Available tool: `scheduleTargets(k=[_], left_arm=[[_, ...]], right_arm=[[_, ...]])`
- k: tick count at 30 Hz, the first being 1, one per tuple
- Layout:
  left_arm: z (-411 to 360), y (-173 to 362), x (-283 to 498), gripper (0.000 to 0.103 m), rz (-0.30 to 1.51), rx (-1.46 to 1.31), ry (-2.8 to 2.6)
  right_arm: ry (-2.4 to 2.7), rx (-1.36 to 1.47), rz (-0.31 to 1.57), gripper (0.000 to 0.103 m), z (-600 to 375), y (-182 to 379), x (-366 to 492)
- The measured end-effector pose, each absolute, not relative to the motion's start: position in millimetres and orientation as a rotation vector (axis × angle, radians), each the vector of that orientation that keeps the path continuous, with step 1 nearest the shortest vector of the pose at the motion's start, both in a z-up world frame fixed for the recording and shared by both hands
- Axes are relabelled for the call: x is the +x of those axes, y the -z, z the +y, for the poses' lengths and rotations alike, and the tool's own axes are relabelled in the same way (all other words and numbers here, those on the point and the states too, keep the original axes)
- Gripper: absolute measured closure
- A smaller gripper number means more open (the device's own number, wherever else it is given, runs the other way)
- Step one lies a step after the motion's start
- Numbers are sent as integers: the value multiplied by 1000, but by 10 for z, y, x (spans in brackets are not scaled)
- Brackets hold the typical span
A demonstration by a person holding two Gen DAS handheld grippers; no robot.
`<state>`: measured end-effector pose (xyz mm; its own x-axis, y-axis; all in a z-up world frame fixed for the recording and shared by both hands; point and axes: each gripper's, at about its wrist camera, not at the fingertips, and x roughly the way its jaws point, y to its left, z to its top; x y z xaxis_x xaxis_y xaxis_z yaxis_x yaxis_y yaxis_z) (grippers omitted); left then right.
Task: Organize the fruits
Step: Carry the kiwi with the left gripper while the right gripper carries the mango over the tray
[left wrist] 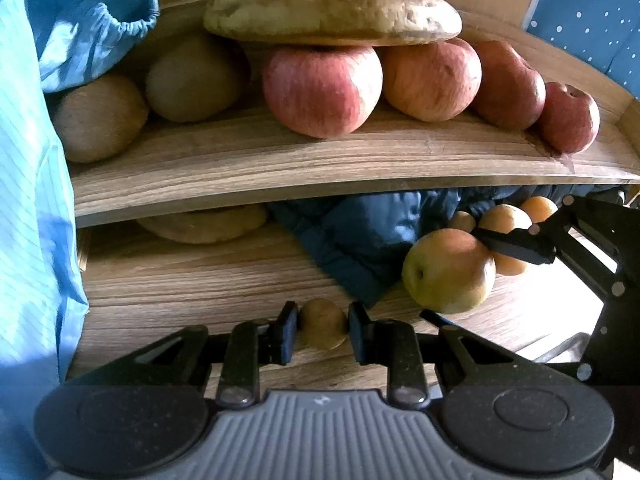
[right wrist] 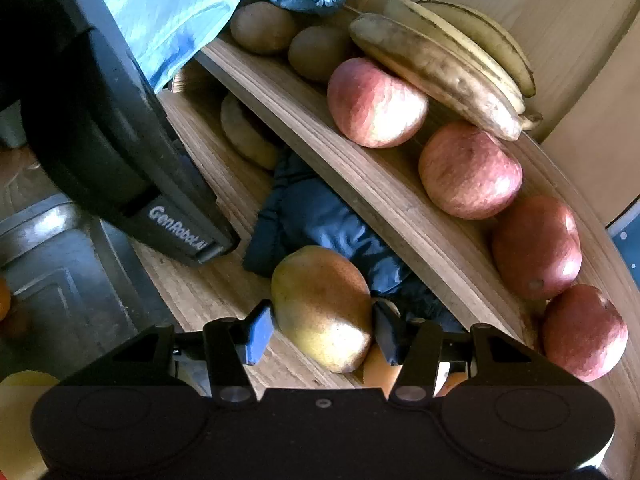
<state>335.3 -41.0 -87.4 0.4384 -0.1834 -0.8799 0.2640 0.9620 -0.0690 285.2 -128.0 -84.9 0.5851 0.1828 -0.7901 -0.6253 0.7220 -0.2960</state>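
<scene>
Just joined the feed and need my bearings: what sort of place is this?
Probably a home fruit shelf: a wooden two-level rack with apples, kiwis and bananas on top.

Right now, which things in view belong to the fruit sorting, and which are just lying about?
Job:
- small brown fruit in left gripper
- yellow-orange fruit in right gripper
- apples, kiwis, bananas
- wooden shelf

Lying about:
- dark blue cloth
- grey bin

left tongs (left wrist: pixel 323 330) clamp kiwi (left wrist: pixel 323 323) | right tongs (left wrist: pixel 472 276) grip pear (left wrist: pixel 448 270) | apples (left wrist: pixel 322 90) on shelf (left wrist: pixel 280 168)
</scene>
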Motion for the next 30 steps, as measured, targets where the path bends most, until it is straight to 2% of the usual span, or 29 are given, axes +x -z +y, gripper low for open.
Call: scheduleTargets(k=[30], left_arm=[[-511,569,2847,74,1021,81,325]], right_arm=[[-429,-540,779,48,-1415,390,2356]])
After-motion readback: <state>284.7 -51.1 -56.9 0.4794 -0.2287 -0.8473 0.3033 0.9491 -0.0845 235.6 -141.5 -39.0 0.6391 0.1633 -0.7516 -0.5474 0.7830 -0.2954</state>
